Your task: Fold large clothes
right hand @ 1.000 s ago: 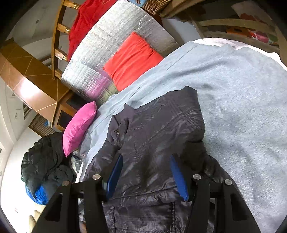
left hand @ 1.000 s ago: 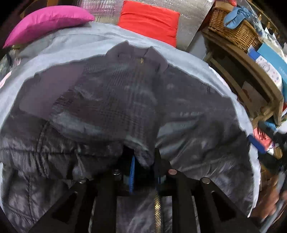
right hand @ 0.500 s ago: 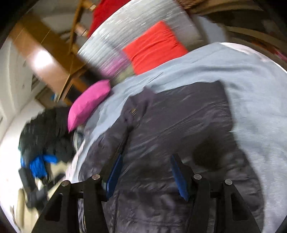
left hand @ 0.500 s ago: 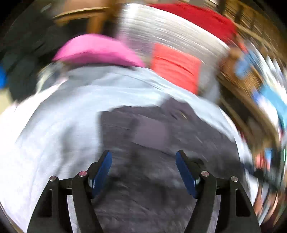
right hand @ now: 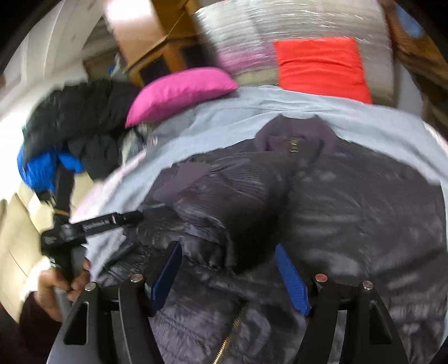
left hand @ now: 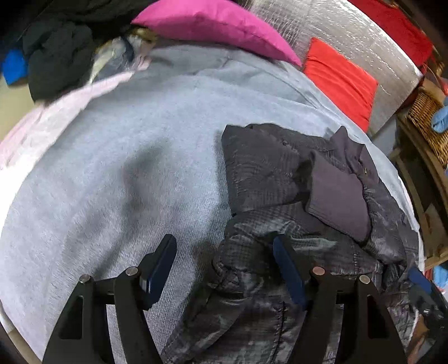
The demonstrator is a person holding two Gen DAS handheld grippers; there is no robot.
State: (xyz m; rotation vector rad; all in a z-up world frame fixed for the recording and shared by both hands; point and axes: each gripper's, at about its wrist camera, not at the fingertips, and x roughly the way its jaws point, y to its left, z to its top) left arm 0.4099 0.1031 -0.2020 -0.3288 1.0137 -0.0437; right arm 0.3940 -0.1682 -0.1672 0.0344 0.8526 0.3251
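A dark grey quilted jacket (left hand: 294, 196) lies on a light grey blanket (left hand: 112, 182), its left sleeve folded across its chest. My left gripper (left hand: 224, 266) is open and empty, hovering over the jacket's left edge and the blanket. My right gripper (right hand: 228, 268) is open and empty, just above the jacket (right hand: 336, 210) near its zip (right hand: 226, 341). The collar (right hand: 294, 137) points away from me. The left gripper (right hand: 92, 226) also shows at the left of the right wrist view, held in a hand.
A pink cushion (left hand: 215, 25) and a red cushion (left hand: 338, 81) lie at the blanket's far end against a silver foil mat (left hand: 358, 42). A pile of dark and blue clothes (right hand: 70, 134) sits at the far left. A wicker basket (left hand: 428, 120) and wooden shelves stand at the right.
My left gripper let go of the jacket fabric, opened and swung left, over the blanket. My right gripper stayed open and turned to face the collar squarely.
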